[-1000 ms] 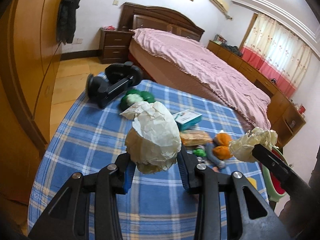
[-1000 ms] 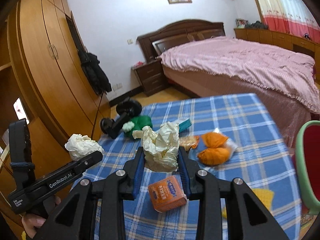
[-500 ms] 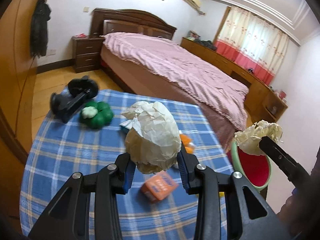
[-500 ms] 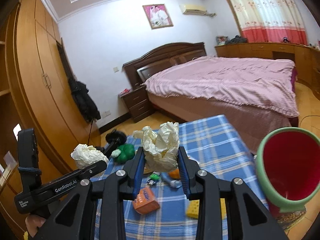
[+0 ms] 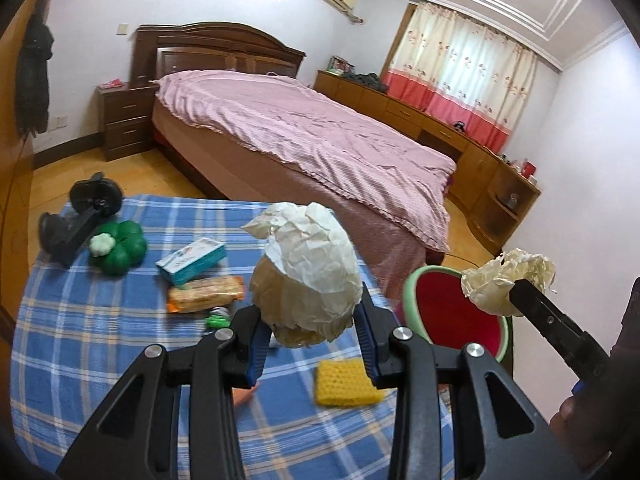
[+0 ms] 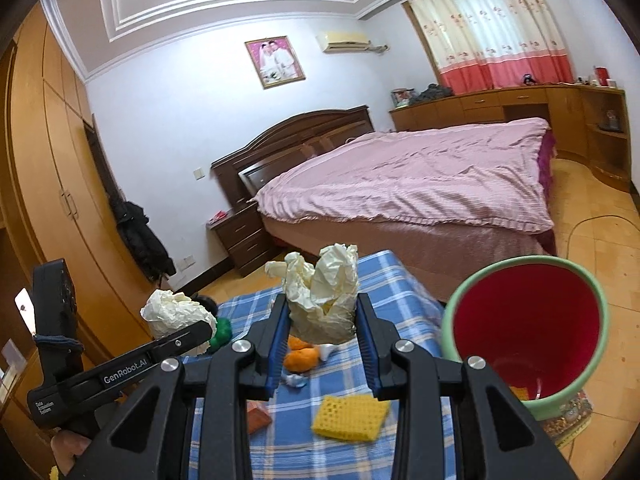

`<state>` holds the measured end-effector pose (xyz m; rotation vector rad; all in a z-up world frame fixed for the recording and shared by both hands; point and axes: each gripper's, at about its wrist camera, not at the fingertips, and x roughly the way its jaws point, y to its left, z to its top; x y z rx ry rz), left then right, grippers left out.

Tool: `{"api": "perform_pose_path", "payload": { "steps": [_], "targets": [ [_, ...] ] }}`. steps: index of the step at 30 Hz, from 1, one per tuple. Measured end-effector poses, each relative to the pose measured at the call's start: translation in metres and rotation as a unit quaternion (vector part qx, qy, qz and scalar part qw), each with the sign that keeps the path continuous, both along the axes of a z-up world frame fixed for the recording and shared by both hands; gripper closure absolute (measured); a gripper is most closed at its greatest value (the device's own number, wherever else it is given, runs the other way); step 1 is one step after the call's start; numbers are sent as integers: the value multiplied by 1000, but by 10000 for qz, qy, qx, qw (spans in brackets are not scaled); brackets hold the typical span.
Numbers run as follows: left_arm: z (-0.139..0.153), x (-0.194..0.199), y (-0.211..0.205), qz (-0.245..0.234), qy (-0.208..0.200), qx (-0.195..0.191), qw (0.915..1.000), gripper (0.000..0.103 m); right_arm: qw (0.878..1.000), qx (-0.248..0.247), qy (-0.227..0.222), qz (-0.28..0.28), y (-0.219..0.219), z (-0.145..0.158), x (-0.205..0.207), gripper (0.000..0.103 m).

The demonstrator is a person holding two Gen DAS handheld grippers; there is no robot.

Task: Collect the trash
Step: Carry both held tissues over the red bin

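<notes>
My left gripper (image 5: 310, 332) is shut on a big crumpled cream paper ball (image 5: 308, 276), held above the blue checked table (image 5: 100, 340). My right gripper (image 6: 322, 322) is shut on a second crumpled cream paper wad (image 6: 324, 304), also held above the table edge (image 6: 400, 292). A bin (image 6: 528, 320) with a green rim and red inside stands on the floor just past the table's right side; it is to the right of both grippers. In the left wrist view the bin (image 5: 456, 312) sits under the right gripper's paper wad (image 5: 508, 280). The left gripper's paper ball (image 6: 176, 312) shows at the left of the right wrist view.
On the table lie a yellow sponge (image 5: 346, 378), a snack packet (image 5: 206, 294), a teal box (image 5: 190, 260), a green toy (image 5: 120, 244), a black dumbbell-like object (image 5: 80, 216), an orange box (image 6: 256, 416) and orange wrappers (image 6: 300, 354). A bed with a pink cover (image 5: 300, 140) stands behind.
Both grippers have swung right and risen with their paper still held. The bin has come into view and now lies close on the right; the table items have slid left in both views.
</notes>
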<state>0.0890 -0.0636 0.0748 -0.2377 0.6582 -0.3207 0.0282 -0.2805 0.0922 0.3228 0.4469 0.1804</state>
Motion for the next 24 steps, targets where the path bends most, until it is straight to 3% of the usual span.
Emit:
{"api": "perform_pose_path", "payload": {
  "steps": [13, 24],
  "targets": [
    [5, 7, -83, -813, -246, 128, 9963, 64, 9968, 84, -65, -788, -64, -3, -23, 68],
    [-32, 29, -182, -1751, 83, 361, 9839, 64, 9893, 205, 339, -1404, -126, -35, -17, 68]
  ]
}}
